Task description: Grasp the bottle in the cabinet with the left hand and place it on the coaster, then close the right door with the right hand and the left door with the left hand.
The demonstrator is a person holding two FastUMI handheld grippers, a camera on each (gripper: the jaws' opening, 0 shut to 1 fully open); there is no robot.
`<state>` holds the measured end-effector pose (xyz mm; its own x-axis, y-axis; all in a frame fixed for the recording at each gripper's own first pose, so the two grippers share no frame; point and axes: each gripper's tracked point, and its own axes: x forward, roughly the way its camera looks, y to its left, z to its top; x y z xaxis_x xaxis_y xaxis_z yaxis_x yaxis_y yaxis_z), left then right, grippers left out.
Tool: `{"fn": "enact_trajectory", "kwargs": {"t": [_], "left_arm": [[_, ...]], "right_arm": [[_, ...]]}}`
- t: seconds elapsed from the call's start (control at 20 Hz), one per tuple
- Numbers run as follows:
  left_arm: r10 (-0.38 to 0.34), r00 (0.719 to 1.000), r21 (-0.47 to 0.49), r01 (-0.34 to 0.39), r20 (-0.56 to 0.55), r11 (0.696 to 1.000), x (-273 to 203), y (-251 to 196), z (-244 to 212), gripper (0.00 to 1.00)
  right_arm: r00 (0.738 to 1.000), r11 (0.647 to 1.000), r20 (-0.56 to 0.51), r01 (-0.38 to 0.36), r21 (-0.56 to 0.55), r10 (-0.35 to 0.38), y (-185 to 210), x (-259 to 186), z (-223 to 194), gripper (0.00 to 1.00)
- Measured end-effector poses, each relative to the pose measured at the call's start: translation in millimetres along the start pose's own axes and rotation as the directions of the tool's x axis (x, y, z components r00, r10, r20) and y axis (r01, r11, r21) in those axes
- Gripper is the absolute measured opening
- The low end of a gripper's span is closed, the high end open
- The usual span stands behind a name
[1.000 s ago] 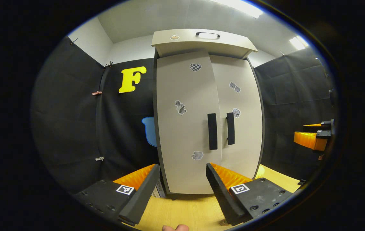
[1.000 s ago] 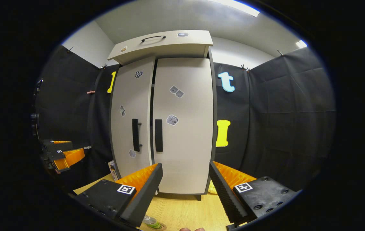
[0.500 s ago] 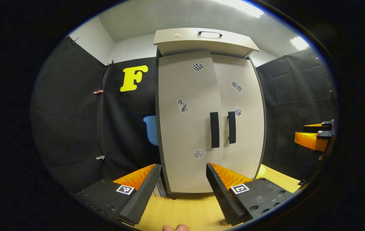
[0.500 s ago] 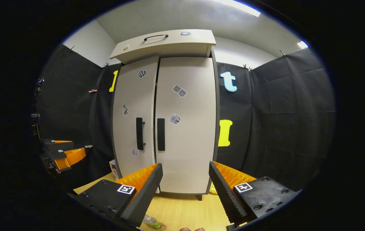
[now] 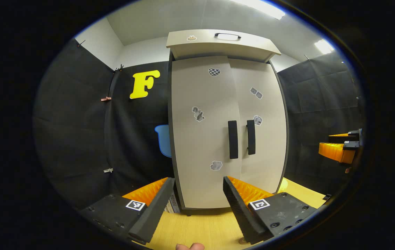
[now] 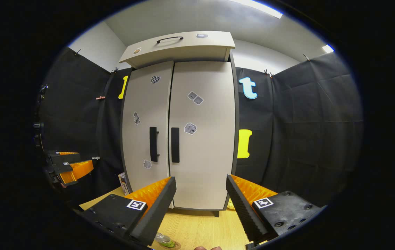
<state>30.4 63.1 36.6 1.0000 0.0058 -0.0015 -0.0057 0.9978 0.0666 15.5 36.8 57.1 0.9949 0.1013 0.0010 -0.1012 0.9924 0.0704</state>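
We hold both grippers open and empty before the cabinet (image 5: 225, 132), the left gripper (image 5: 192, 205) facing the left door (image 5: 202, 132) that looks shut, and the bottle (image 6: 162, 239) stands low beside the right gripper (image 6: 199, 205).

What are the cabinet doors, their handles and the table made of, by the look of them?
The cabinet doors look like matte beige laminated board: flat, even colour, no grain, darker edges. The handles are plain black bars, likely plastic or painted metal; the look leaves that open. The table shows pale yellow wood grain, so wood or a wood-look laminate.
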Motion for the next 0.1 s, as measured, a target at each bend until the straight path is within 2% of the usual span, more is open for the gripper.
{"fn": "enact_trajectory", "kwargs": {"t": [0.1], "left_arm": [[-0.001,1.000,0.002,0.001,0.002,1.000,0.7,-0.5,0.7,0.93]], "right_arm": [[1.000,1.000,0.000,0.000,0.001,0.000,0.5,0.3,-0.3,0.96]]}}
